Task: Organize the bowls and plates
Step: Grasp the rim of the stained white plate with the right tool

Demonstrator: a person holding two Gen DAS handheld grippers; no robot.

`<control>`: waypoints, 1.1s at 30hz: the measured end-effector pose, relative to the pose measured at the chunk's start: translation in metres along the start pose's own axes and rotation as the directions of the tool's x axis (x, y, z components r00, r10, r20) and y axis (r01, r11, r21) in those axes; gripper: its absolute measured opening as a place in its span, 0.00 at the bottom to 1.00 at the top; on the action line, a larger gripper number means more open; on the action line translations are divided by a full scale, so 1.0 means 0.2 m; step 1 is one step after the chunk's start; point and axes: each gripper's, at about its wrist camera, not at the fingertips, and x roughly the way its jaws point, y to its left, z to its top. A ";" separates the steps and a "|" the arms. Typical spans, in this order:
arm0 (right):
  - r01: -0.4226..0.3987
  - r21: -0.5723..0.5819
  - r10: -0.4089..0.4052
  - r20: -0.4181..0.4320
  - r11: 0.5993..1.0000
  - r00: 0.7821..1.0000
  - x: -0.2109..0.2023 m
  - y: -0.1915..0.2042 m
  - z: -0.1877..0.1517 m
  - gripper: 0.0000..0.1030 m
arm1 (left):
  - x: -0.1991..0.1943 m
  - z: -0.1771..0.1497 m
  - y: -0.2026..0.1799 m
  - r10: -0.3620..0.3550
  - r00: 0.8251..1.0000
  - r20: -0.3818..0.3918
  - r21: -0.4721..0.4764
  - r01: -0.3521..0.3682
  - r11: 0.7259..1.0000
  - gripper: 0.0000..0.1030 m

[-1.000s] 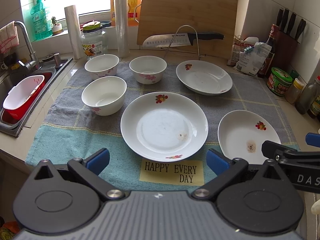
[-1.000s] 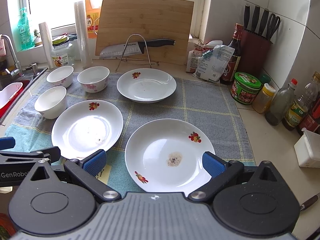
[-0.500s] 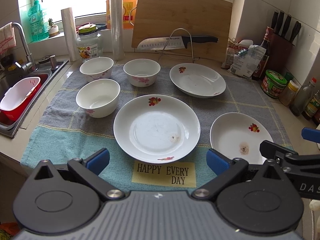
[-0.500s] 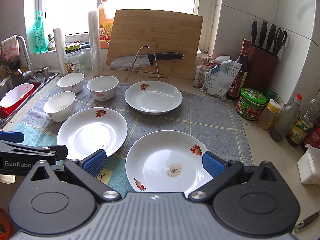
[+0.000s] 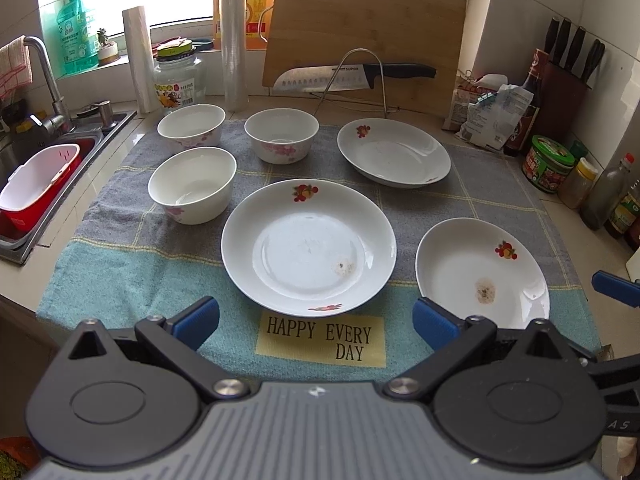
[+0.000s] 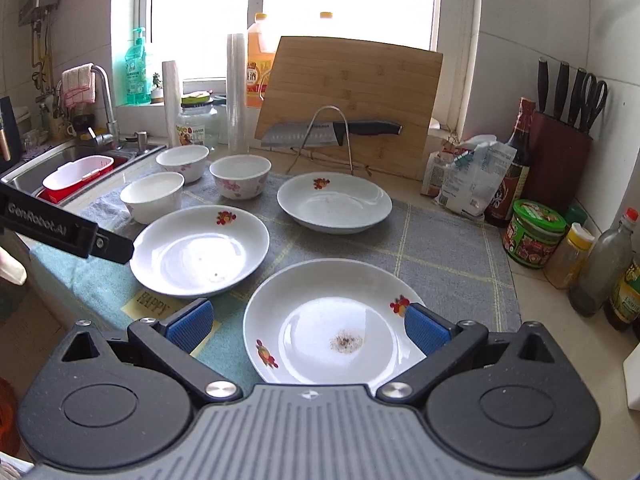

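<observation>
Right gripper [image 6: 308, 326] is held wide apart, empty, straight over the spotted plate [image 6: 336, 326] at the towel's [image 6: 440, 240] near edge; left gripper [image 5: 316, 318], also apart, is farther.

The right gripper [image 6: 308, 324] now sits lower and closer over the stained plate [image 6: 332, 324], whose near rim slips under its body. The left gripper [image 6: 72, 236] climbs from the frame's lower left to mid-left. In the left wrist view the dishes barely shift.

My counter, background items
Knife [image 5: 352, 76] on wire stand before my cutting board [image 5: 364, 36]; knife block [image 6: 560, 160] far right
</observation>
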 end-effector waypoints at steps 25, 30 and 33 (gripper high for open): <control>-0.036 0.057 0.047 -0.193 0.998 0.980 0.40 -0.20 -0.38 1.00 | 0.07 -0.02 -0.06 0.063 0.996 -0.066 0.001 -0.063 0.998 0.99; -0.044 0.002 0.043 -0.183 0.999 0.982 0.44 -0.19 -0.36 1.00 | 0.08 -0.02 -0.06 0.077 0.994 -0.072 -0.009 -0.078 0.997 0.99; -0.066 -0.014 0.063 -0.165 0.998 0.984 0.45 -0.20 -0.36 1.00 | 0.08 -0.02 -0.06 0.080 0.994 -0.075 -0.014 -0.081 0.997 0.99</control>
